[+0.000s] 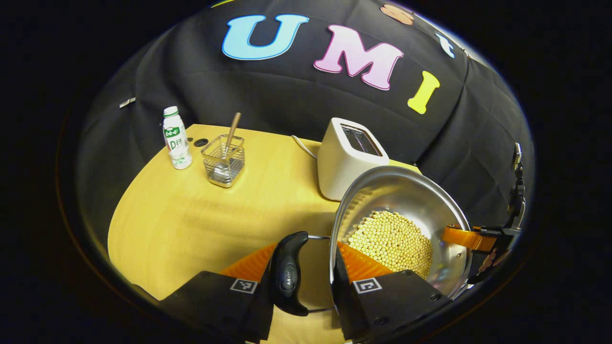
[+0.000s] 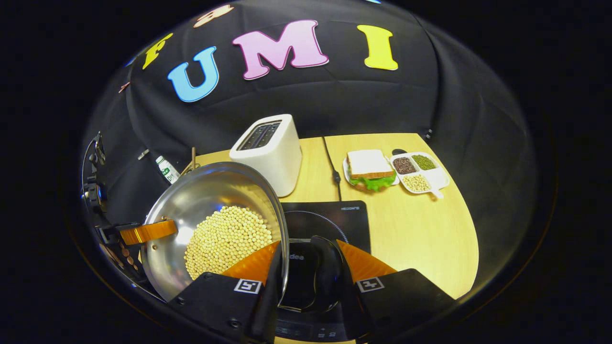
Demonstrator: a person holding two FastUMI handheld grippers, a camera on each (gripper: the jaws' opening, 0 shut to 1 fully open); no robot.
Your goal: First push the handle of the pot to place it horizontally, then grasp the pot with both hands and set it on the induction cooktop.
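Yellow table below, we carry the bean-filled pot above the induction cooktop; left gripper and right gripper fingers clamp its handles. We should lower it level and centred.

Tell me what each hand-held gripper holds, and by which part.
Both hold the round steel pot of pale beans: the left hand-held gripper by one black side handle, the right hand-held gripper by the opposite black handle.

Wood table, w/ bottle, wire basket, toaster, cooktop, sandwich plate, tray
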